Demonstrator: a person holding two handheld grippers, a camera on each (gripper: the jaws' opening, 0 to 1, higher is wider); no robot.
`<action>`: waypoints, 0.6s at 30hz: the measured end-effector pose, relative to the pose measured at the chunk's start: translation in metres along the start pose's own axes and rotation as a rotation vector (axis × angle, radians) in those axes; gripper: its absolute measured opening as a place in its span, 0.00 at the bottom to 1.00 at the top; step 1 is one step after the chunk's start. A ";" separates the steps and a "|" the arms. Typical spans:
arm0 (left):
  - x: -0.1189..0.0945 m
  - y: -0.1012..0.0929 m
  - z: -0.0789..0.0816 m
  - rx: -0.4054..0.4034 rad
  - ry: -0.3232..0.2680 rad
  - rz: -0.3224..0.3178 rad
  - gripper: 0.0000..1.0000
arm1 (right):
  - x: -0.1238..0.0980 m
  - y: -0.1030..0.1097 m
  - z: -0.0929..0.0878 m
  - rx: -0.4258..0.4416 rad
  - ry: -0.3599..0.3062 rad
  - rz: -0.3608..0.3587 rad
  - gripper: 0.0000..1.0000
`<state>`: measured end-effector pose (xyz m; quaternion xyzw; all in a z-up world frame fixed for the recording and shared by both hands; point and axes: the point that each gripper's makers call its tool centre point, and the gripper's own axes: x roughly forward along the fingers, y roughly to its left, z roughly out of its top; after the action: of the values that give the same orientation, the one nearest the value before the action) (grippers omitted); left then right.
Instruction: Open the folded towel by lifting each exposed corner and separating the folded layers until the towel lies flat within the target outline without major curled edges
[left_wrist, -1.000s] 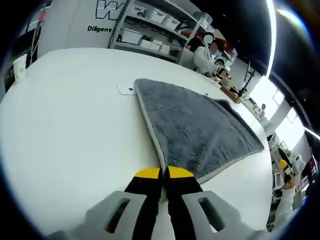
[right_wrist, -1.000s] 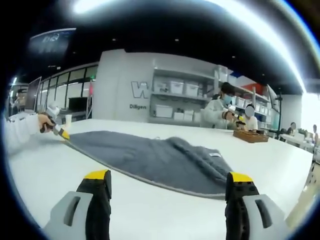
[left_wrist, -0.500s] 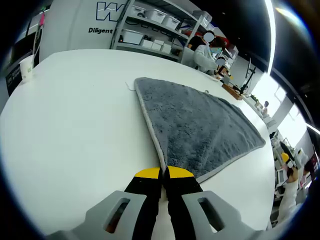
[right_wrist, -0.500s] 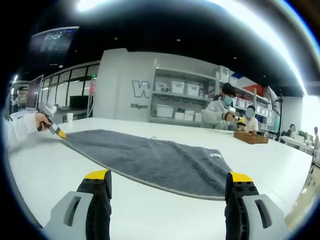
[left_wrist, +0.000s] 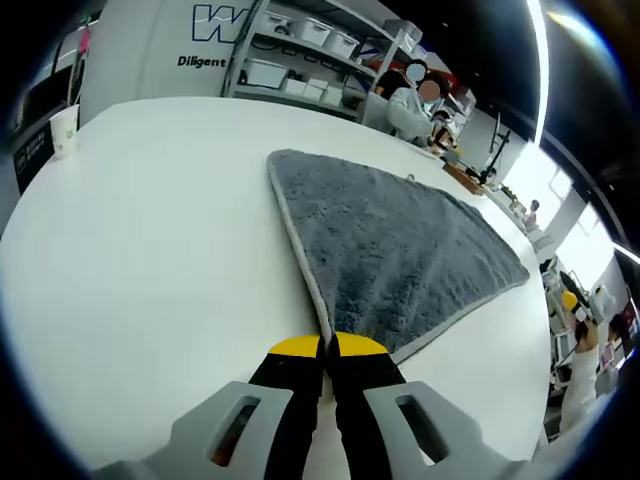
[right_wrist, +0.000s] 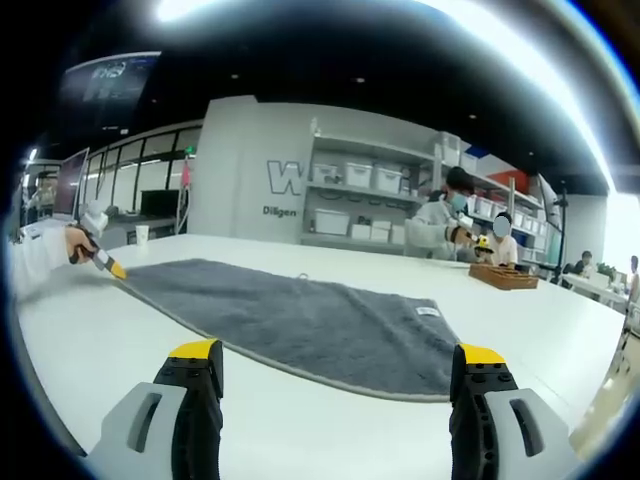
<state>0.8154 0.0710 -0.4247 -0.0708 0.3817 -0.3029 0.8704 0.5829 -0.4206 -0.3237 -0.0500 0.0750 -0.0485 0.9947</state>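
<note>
table (left_wrist: 150, 250): big white top, runs under and ahead of both grippers; bare white on the left of the left gripper's tips
towel (left_wrist: 390, 240): grey, fluffy, pale hem all round; spread out in one flat layer on the table, fanning away ahead and to the right of the left gripper; in the right gripper view it lies just ahead, across the space between the two jaws, with a small white tag near its right end; no obvious curls that I can see; can't make out any outline on the table tbh
shelving (right_wrist: 365, 205): against the far wall way beyond the towel, white bins on it; partial lettering on the wall beside it
left gripper (left_wrist: 327, 347): yellow-tipped jaws pressed together, pinching the near corner of the towel right at the hem; also visible far left in the right gripper view, held by a hand at that corner
right gripper (right_wrist: 335, 365): jaws spread wide apart, nothing between them; hovering short of the towel's near edge, not touching it
cup (left_wrist: 63, 128): small, white, far off to the left near the table edge
</note>
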 end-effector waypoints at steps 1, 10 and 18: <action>-0.002 0.002 -0.002 -0.002 0.001 0.000 0.03 | 0.000 0.000 0.000 -0.002 0.001 -0.001 0.94; -0.025 0.005 -0.016 0.001 -0.007 0.016 0.03 | 0.002 0.008 0.000 -0.007 0.005 0.009 0.94; -0.050 0.007 -0.028 0.021 -0.015 0.029 0.03 | 0.002 0.010 0.004 -0.014 0.001 0.014 0.94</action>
<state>0.7729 0.1086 -0.4158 -0.0583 0.3730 -0.2940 0.8781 0.5861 -0.4101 -0.3211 -0.0567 0.0764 -0.0413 0.9946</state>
